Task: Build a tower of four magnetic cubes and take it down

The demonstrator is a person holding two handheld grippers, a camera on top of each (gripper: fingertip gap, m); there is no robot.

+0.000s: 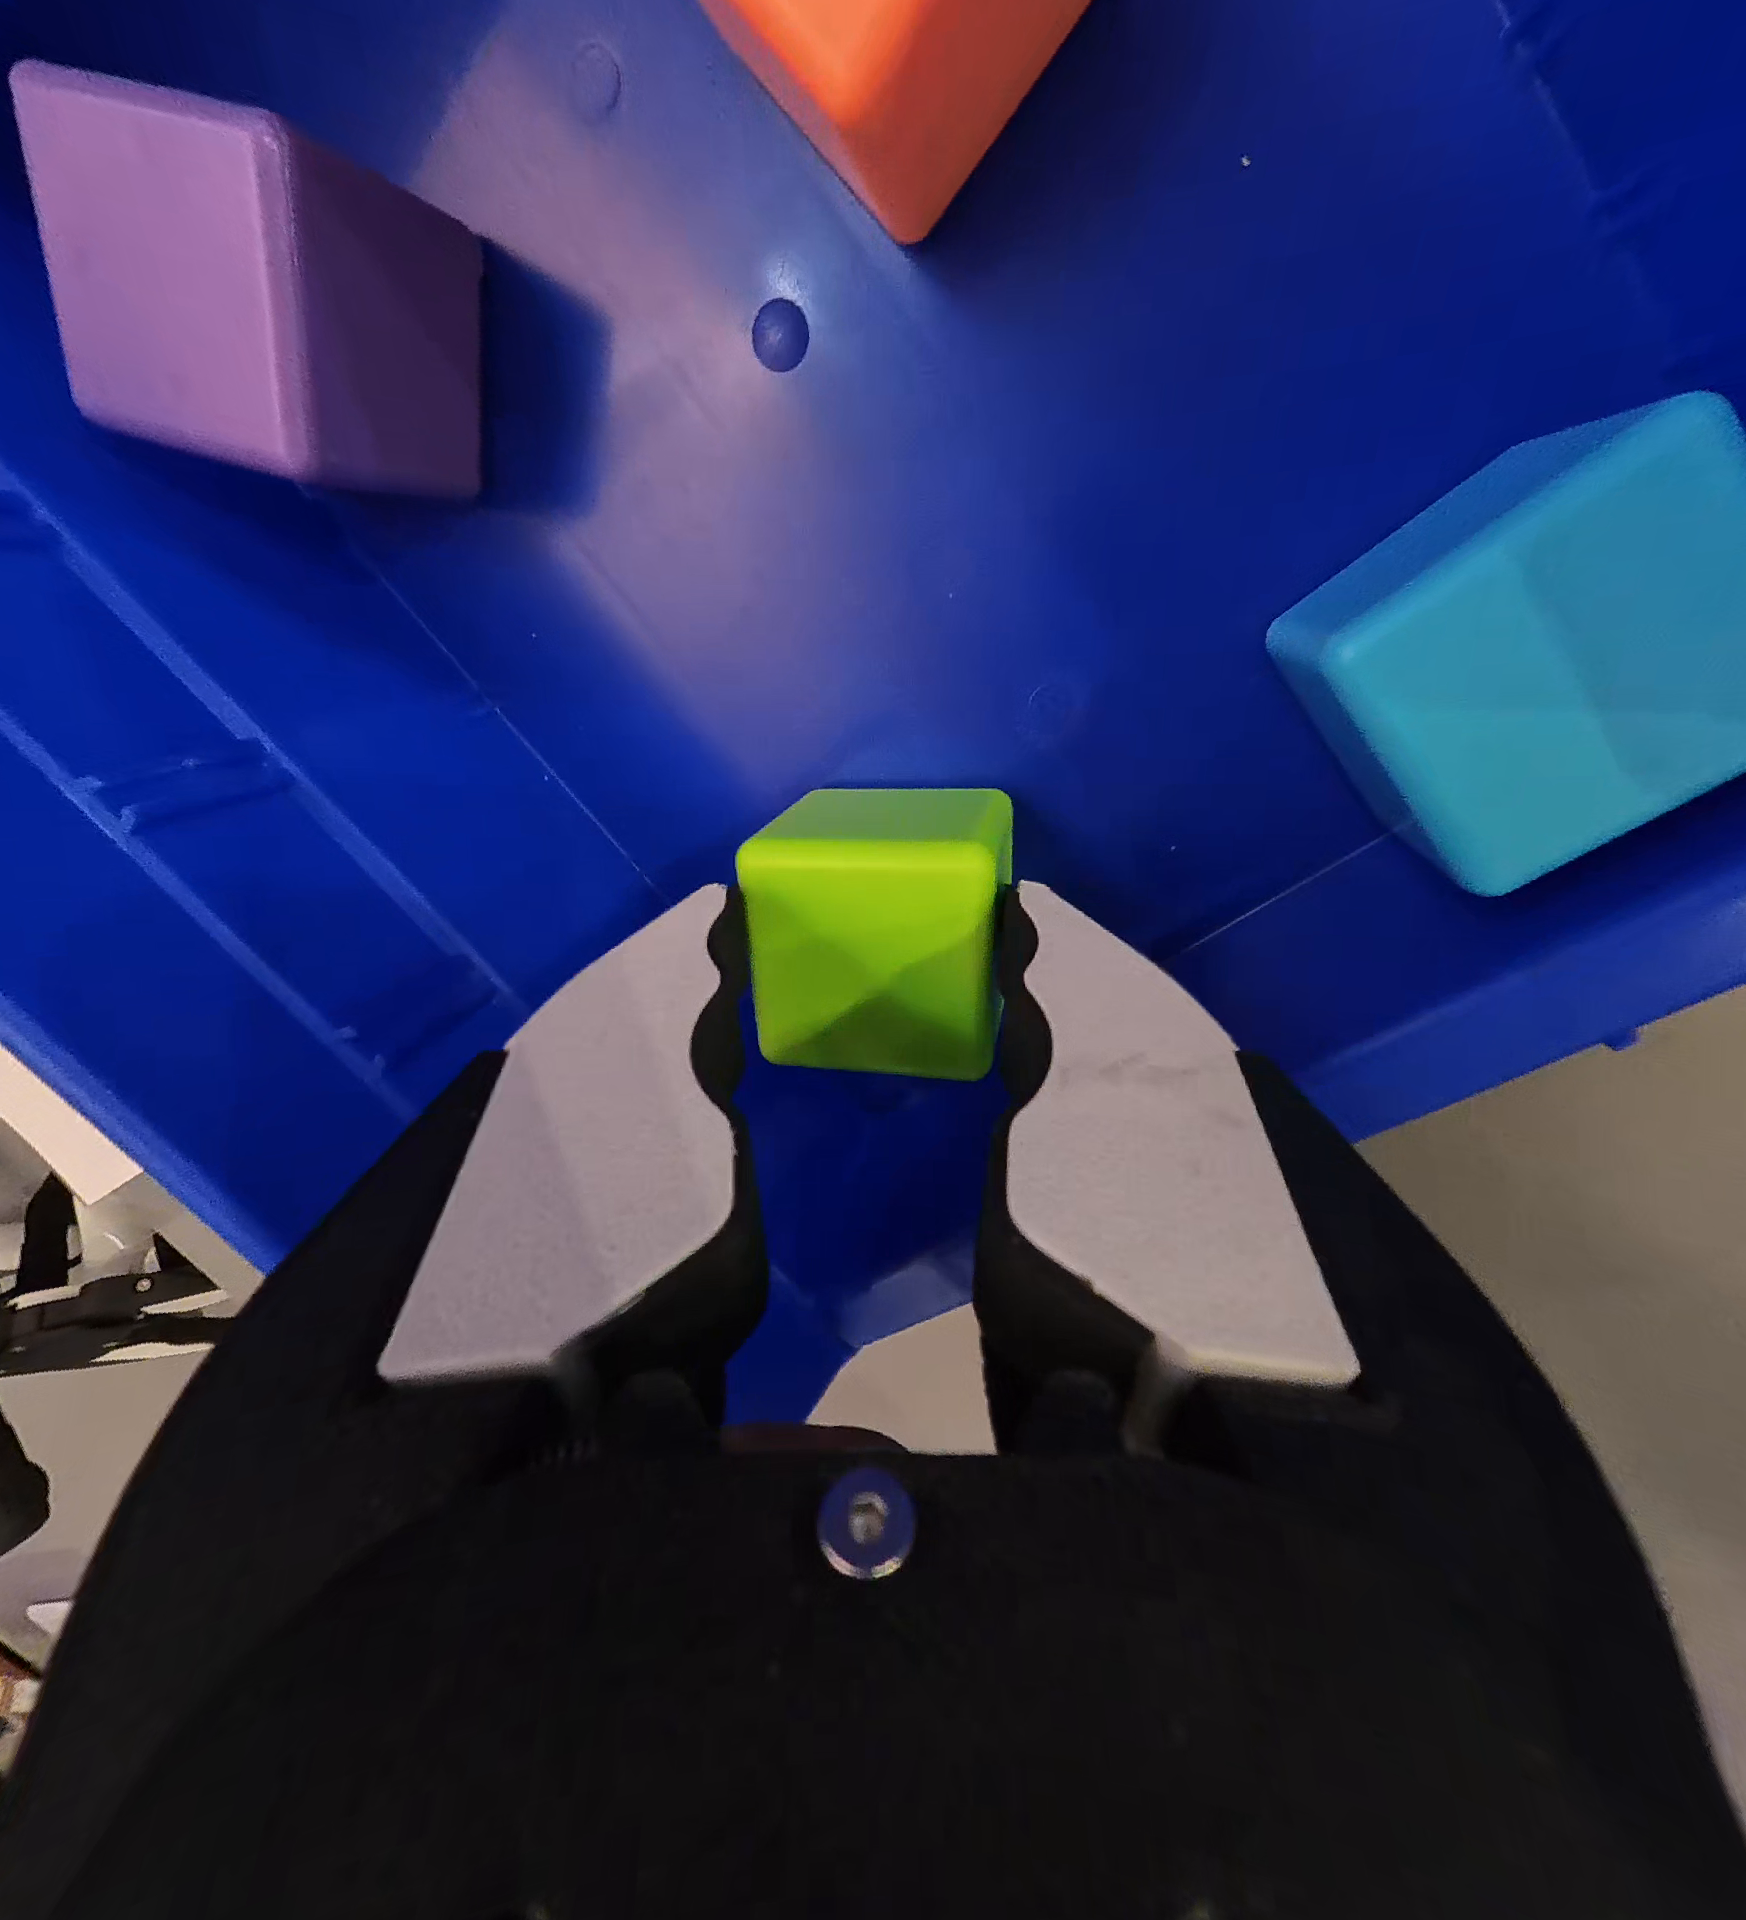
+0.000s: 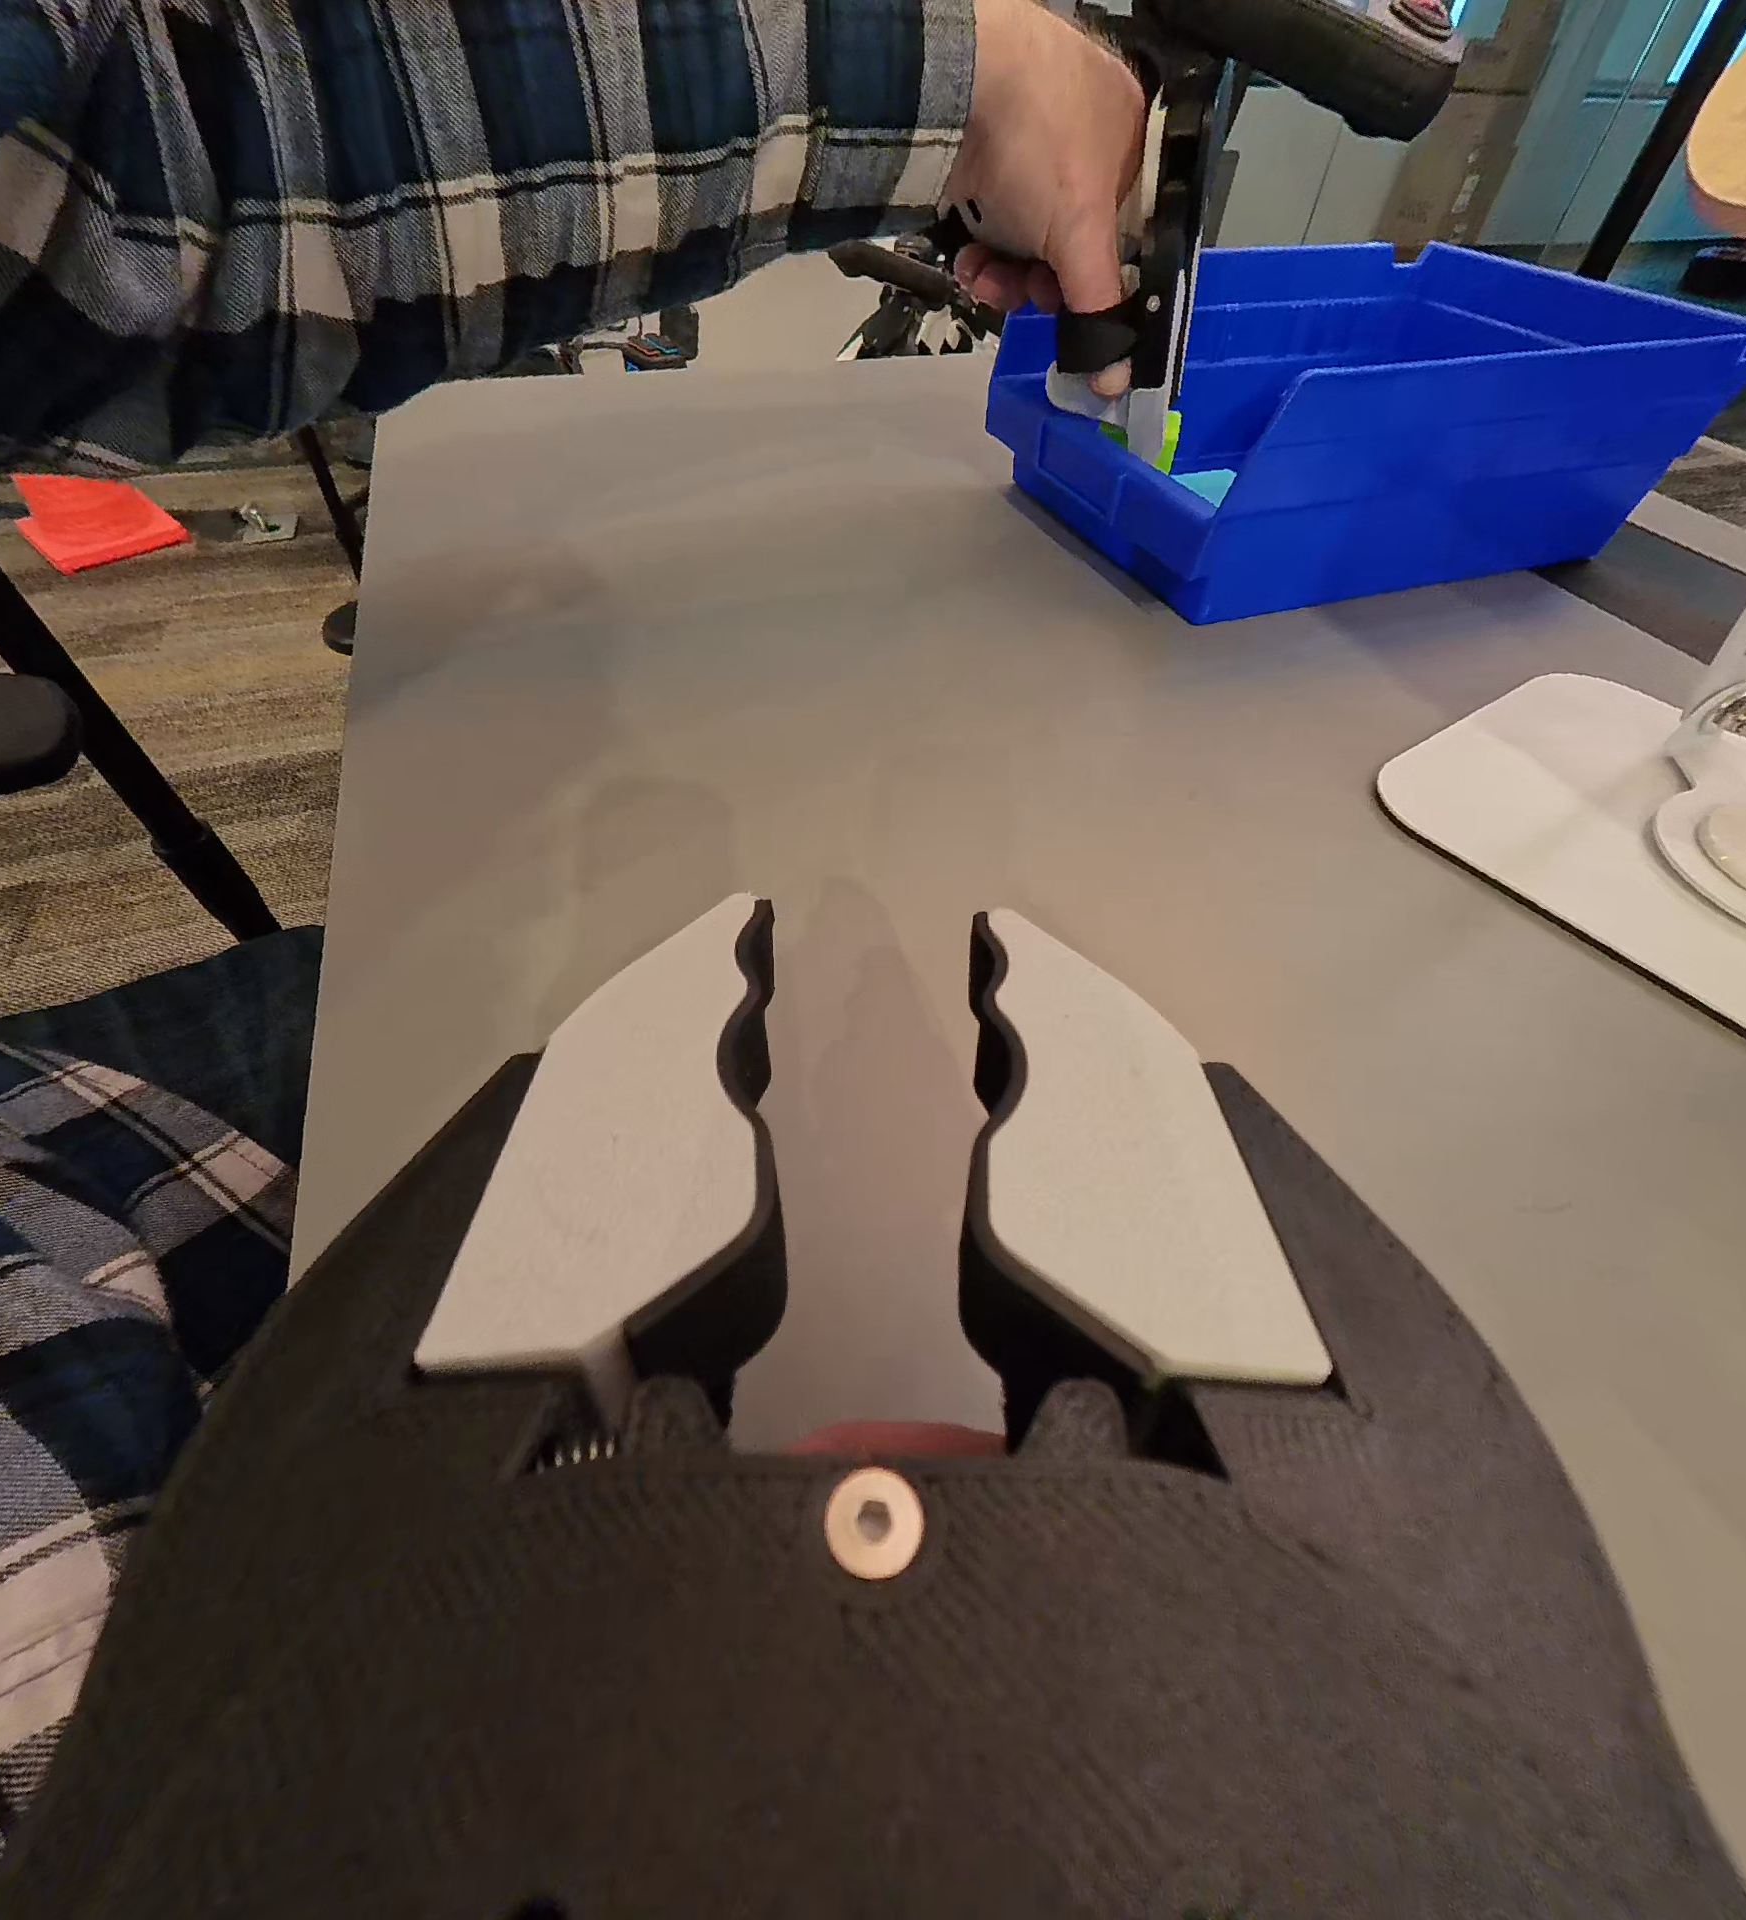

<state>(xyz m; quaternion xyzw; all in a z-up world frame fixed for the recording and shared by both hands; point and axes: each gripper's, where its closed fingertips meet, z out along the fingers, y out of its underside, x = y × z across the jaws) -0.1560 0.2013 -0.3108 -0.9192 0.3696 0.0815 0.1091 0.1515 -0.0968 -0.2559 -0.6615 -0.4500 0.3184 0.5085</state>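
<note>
In the left wrist view my left gripper (image 1: 874,925) is shut on a lime green cube (image 1: 874,930) and holds it over the floor of the blue bin (image 1: 703,582). A purple cube (image 1: 256,281), an orange cube (image 1: 890,94) and a teal cube (image 1: 1565,644) lie apart on the bin floor. In the right wrist view my right gripper (image 2: 871,925) is open and empty above the grey table (image 2: 848,707). There the left gripper (image 2: 1144,416) reaches down into the blue bin (image 2: 1368,436), with green cube (image 2: 1172,442) and teal cube (image 2: 1207,483) showing beside it.
A white lamp base (image 2: 1617,831) stands on the table at the right. The person's plaid sleeve (image 2: 412,177) and hand (image 2: 1045,177) cross the top of the right wrist view. A chair leg (image 2: 90,727) and a red square (image 2: 95,520) are on the floor at the left. The gap from one gripper's tips to the other's is roughly 45 cm.
</note>
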